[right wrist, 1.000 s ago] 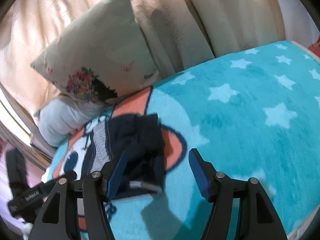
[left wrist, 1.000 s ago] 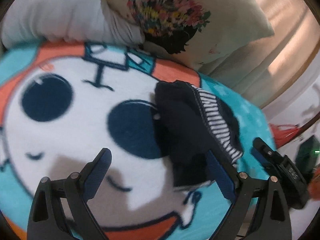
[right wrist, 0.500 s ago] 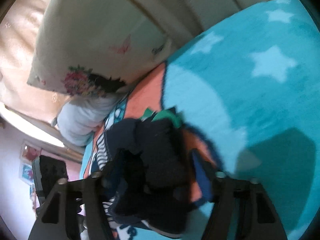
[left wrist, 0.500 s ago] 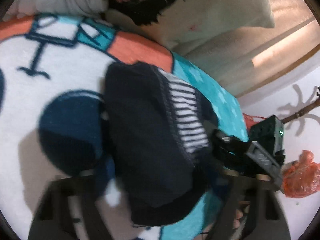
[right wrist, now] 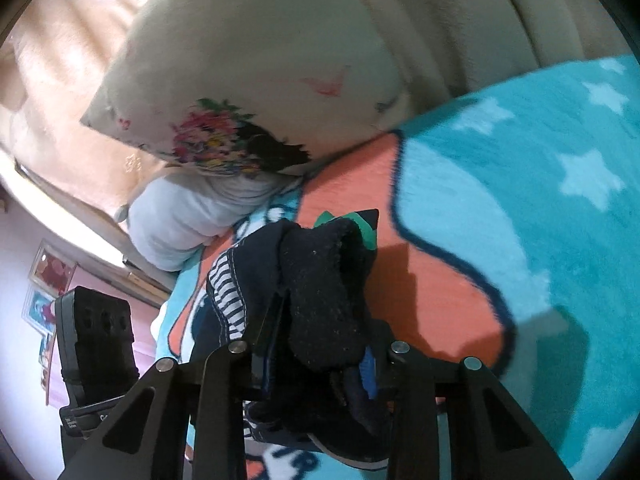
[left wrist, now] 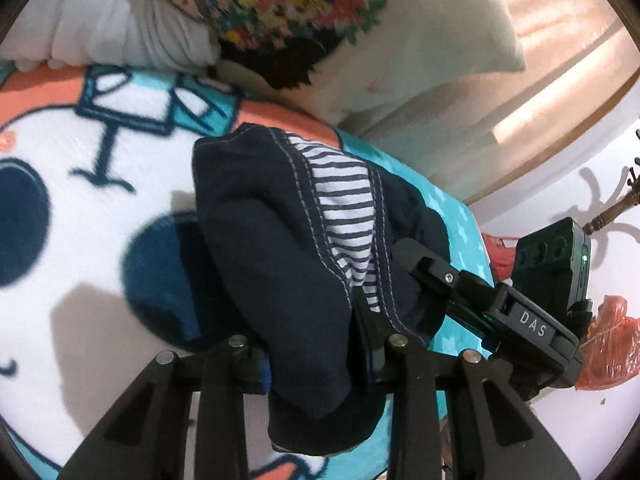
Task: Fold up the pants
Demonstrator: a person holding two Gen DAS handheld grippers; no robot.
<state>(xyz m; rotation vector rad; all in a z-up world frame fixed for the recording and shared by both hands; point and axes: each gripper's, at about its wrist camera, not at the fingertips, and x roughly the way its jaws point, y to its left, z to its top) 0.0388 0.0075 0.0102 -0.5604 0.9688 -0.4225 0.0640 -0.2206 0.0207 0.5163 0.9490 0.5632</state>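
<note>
The dark navy pants (left wrist: pixel 260 232) with a striped white panel lie bunched on the cartoon blanket (left wrist: pixel 80 184). My left gripper (left wrist: pixel 316 344) is shut on a fold of the pants at their near edge. My right gripper (right wrist: pixel 320 344) is shut on another dark bunch of the pants (right wrist: pixel 324 292); a green patch shows at its top. The right gripper's body (left wrist: pixel 500 312) shows in the left wrist view just right of the pants. The left gripper's body (right wrist: pixel 96 332) shows at lower left in the right wrist view.
A floral cream pillow (left wrist: pixel 360 20) and a white pillow (left wrist: pixel 100 20) lie behind the pants at the bed's head. The teal star blanket (right wrist: pixel 540 200) stretches to the right. An orange plastic bag (left wrist: pixel 608 344) sits off the bed's side.
Both grippers moved in onto the pants and went from open to shut on the fabric. The bunched pants now sit between each pair of fingers.
</note>
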